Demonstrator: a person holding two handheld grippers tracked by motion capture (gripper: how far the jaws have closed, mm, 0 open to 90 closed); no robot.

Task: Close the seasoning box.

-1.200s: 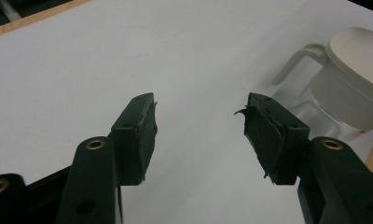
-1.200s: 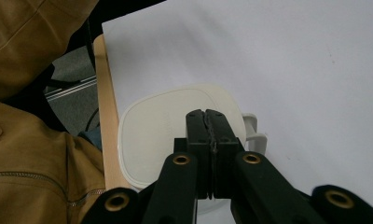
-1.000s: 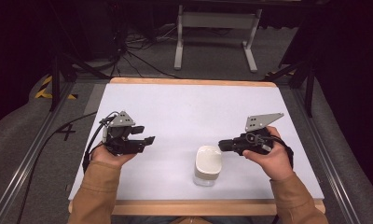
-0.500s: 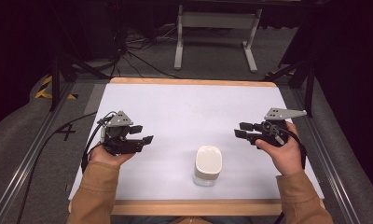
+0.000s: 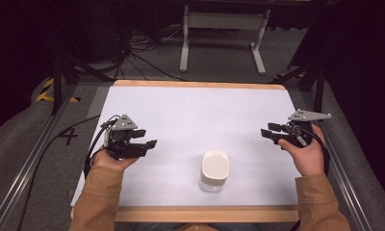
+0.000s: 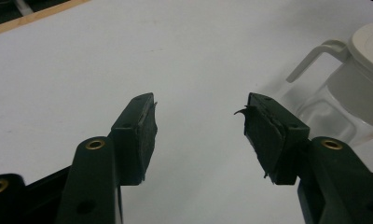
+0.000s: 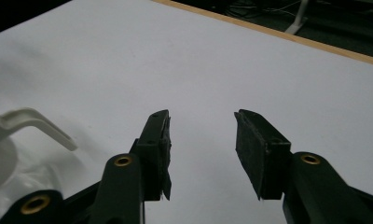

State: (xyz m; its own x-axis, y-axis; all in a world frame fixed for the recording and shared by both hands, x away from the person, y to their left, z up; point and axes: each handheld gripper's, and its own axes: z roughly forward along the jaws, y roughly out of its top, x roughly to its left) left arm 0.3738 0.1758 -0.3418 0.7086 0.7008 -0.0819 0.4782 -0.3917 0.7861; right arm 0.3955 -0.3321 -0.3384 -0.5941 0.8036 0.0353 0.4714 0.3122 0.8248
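Pitcher (image 5: 214, 171) stands between our two empty, gaping hand-held grippers, left (image 5: 141, 144) nearer than right (image 5: 271, 134).

A small clear jug (image 5: 214, 172) with a white lid and white handle stands upright near the table's front edge, untouched.
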